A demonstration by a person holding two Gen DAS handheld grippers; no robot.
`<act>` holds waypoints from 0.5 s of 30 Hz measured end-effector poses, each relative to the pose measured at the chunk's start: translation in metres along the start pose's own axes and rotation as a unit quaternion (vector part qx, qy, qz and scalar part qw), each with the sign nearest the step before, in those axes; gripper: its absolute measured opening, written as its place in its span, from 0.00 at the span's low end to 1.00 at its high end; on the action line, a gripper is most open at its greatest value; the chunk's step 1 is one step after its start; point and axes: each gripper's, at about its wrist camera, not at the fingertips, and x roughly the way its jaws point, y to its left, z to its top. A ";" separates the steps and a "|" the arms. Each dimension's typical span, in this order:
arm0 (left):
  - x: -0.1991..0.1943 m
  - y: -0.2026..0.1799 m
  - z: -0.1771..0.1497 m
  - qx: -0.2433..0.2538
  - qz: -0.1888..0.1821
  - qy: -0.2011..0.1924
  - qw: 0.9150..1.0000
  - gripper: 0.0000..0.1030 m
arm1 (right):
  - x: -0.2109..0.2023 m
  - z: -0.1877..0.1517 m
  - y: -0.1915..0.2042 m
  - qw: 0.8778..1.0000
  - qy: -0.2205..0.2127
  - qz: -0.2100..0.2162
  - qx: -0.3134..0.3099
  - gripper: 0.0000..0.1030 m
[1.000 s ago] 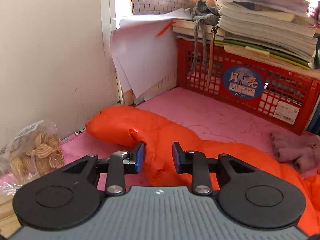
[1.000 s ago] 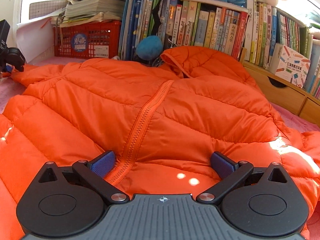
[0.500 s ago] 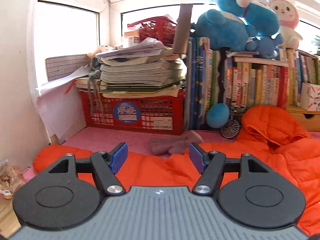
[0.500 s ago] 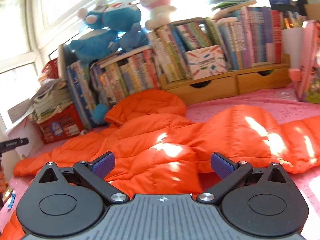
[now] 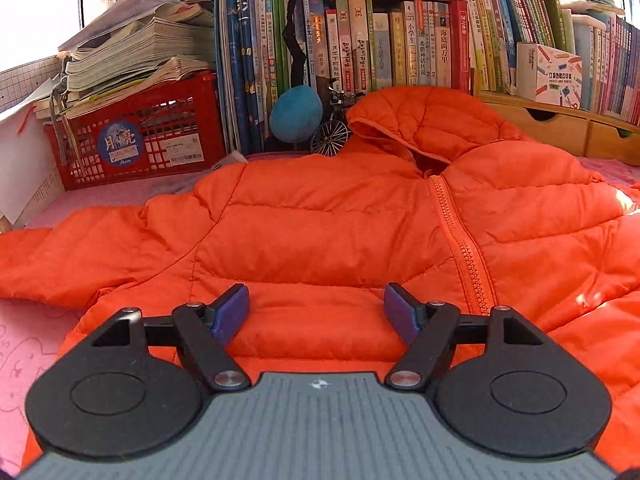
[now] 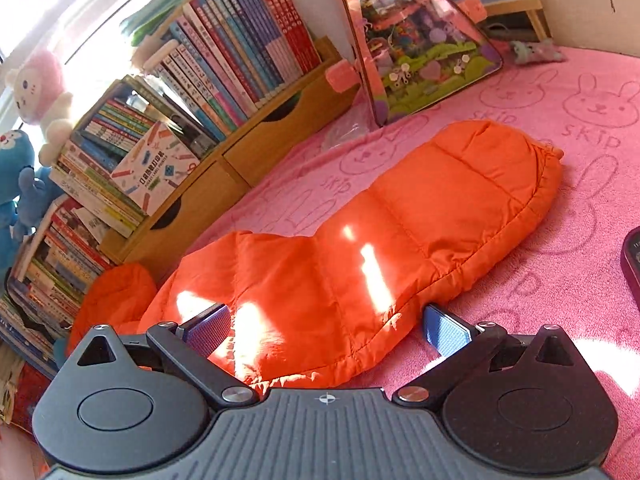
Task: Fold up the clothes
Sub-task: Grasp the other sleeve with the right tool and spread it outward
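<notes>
An orange hooded puffer jacket [image 5: 328, 220] lies front up and zipped on a pink bunny-print cloth [image 5: 24, 344], hood toward the books. My left gripper [image 5: 316, 312] is open and empty, just above the jacket's lower left front. In the right wrist view the jacket's sleeve [image 6: 400, 240] stretches out across the pink cloth [image 6: 560, 184], cuff far right. My right gripper [image 6: 326, 328] is open and empty, over the sleeve's near edge.
A red crate [image 5: 136, 136] topped with stacked papers stands at back left. A row of books [image 5: 400, 36] and a wooden drawer shelf [image 6: 224, 176] line the back. A blue ball [image 5: 296, 114], a toy bicycle, a toy box [image 6: 416, 40] and a dark object [image 6: 632, 268] sit nearby.
My left gripper let go of the left sleeve, opened wide and swung right to the jacket's front. My right gripper stayed open and swung right from the jacket's front to the right sleeve.
</notes>
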 end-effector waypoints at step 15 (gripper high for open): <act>0.005 -0.002 0.002 0.005 0.001 0.020 1.000 0.78 | -0.020 0.018 0.059 0.964 -0.159 -0.059 -0.203 0.18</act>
